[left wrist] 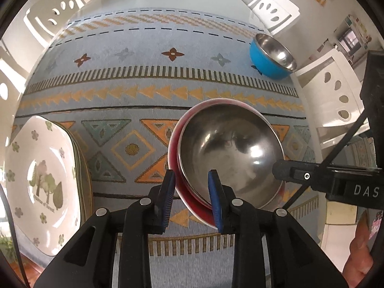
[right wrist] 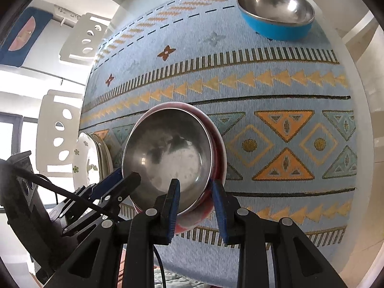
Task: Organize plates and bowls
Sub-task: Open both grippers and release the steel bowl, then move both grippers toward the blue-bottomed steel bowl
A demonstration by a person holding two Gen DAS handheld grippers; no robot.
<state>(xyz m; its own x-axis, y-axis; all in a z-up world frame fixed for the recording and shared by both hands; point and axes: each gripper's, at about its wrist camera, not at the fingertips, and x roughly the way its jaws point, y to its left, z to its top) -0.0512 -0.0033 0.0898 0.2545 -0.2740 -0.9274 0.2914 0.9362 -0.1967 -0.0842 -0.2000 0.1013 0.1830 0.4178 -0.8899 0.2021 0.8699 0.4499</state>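
A: How many bowls?
B: Three. A steel bowl [left wrist: 230, 153] sits nested in a red bowl [left wrist: 174, 144] mid-cloth [left wrist: 144, 76]; a blue bowl [left wrist: 271, 56] stands well apart at the far corner.
A: Plates?
B: One stack of plates [left wrist: 40, 168] at the left edge; count unclear.
A: Grippers?
B: The left gripper [left wrist: 192, 200] and right gripper [right wrist: 195, 205] each stand narrowly parted astride the nested rims. Whether the pads press, I cannot tell.

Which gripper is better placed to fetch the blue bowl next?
The right gripper: the blue bowl lies far right on the cloth, on its side; the left gripper is nearer the plates.
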